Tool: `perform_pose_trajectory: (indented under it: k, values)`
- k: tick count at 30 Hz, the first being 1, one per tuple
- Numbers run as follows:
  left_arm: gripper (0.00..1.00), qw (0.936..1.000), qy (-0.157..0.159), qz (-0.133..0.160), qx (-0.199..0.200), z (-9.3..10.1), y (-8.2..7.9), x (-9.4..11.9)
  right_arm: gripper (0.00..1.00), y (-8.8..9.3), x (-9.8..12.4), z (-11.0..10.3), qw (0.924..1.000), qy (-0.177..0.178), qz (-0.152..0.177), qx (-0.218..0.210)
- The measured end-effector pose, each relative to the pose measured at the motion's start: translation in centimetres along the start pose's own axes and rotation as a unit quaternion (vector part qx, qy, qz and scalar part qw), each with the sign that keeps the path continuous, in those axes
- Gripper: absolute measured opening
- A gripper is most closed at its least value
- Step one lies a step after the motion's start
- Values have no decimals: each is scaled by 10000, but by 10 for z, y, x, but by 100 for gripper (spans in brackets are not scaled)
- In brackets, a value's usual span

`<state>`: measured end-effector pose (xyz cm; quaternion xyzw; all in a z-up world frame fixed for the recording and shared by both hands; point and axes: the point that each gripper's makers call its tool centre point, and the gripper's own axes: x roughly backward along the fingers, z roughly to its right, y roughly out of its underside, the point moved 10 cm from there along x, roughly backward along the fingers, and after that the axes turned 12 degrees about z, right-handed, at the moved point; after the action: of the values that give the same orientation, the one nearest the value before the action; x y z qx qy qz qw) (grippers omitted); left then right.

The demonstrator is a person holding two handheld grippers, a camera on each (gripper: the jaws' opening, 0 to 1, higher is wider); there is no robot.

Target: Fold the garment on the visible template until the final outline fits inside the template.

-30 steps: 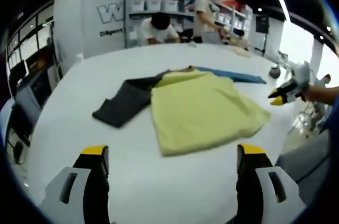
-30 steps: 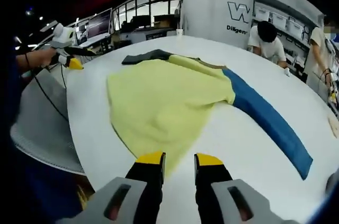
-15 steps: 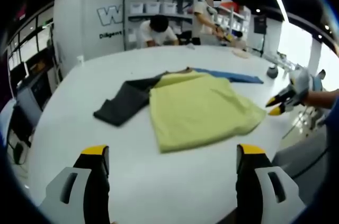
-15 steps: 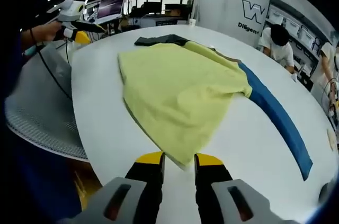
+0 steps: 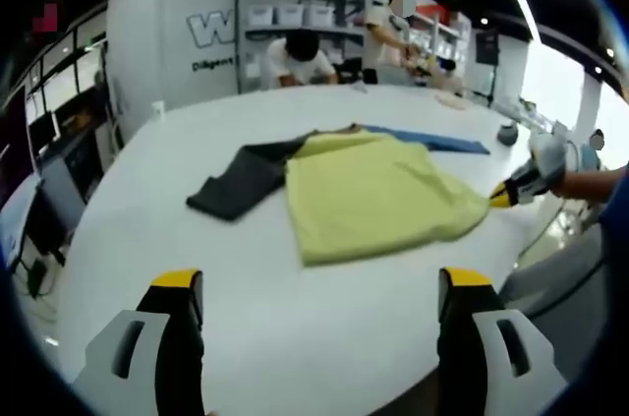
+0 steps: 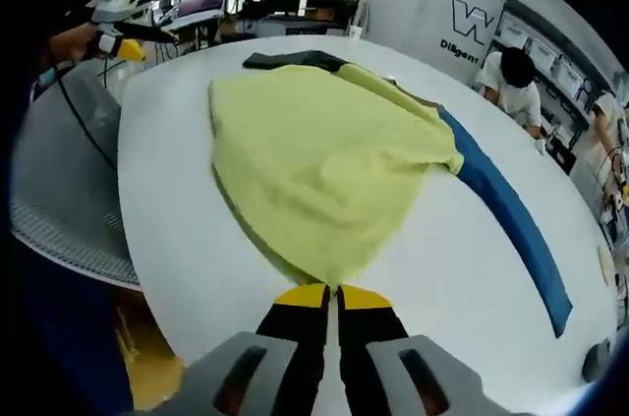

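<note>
Left claw (image 5: 319, 293): jaws spread wide, holding nothing, raised over the white table (image 5: 138, 200). Garment (image 5: 378, 200): lies flat mid-table, yellow body, dark grey sleeve (image 5: 241, 185) to its left, blue sleeve (image 5: 432, 141) stretched behind. Right claw (image 6: 332, 296): jaws pressed together on the garment's near yellow hem corner (image 6: 329, 273), at the table's near edge. Background: people at shelving.
</note>
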<state>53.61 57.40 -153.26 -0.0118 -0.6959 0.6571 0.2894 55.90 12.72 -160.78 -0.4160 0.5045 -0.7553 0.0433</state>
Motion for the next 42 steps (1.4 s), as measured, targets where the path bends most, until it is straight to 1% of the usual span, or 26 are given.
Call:
perform_pose_trajectory:
  k: [4,8,11,13,16,21,23,26,29,32,34,35,36,37,38,39,40,41,42]
  values:
    - [95,10000,0,11,11,1,1,0,0,-4,7,-1,10000,-17,43,-65]
    - [95,10000,32,-11,-9,3,1,-1,0,-3,15,0,9998,-32,79,-170]
    - [95,10000,58,-15,-9,3,2,-2,0,0,24,1,9992,-22,83,-403]
    - [95,10000,85,-27,-16,5,3,-3,0,1,31,-1,9989,0,70,-465]
    - [94,9999,134,-60,-15,6,4,-4,0,7,41,0,9988,80,-42,-474]
    - [92,9995,269,-139,-6,11,8,-7,0,15,57,4,9967,214,-159,-766]
    - [90,9992,364,-177,11,13,10,-9,0,18,60,4,9951,214,-162,-954]
    - [87,9981,547,-252,87,19,14,-13,0,20,63,1,9948,229,-273,-959]
    - [87,9976,625,-304,64,24,18,-17,0,25,63,2,9949,269,-378,-898]
    - [87,9974,644,-310,73,18,21,-19,0,28,64,3,9935,368,-400,-1003]
    - [88,9976,606,-318,51,14,22,-22,0,28,63,4,9924,442,-375,-1088]
    - [88,9981,539,-289,10,10,21,-25,1,25,63,2,9930,423,-420,-1021]
    - [87,9985,475,-271,-16,8,20,-26,6,22,62,1,9938,480,-382,-925]
    - [87,9987,431,-263,-39,6,19,-27,8,23,63,4,9939,495,-330,-932]
    - [86,9993,199,-226,-236,-4,14,-34,8,20,62,5,9934,516,-219,-1003]
    - [85,9993,101,-199,-289,-9,12,-38,5,18,61,5,9925,535,-127,-1094]
    - [84,9993,-29,-226,-300,-13,10,-42,5,15,60,5,9900,587,28,-1284]
    - [83,9990,-167,-219,-338,-20,7,-48,6,14,61,4,9894,600,71,-1324]
    - [81,9989,-221,-187,-365,-23,6,-50,7,11,61,4,9875,614,188,-1441]
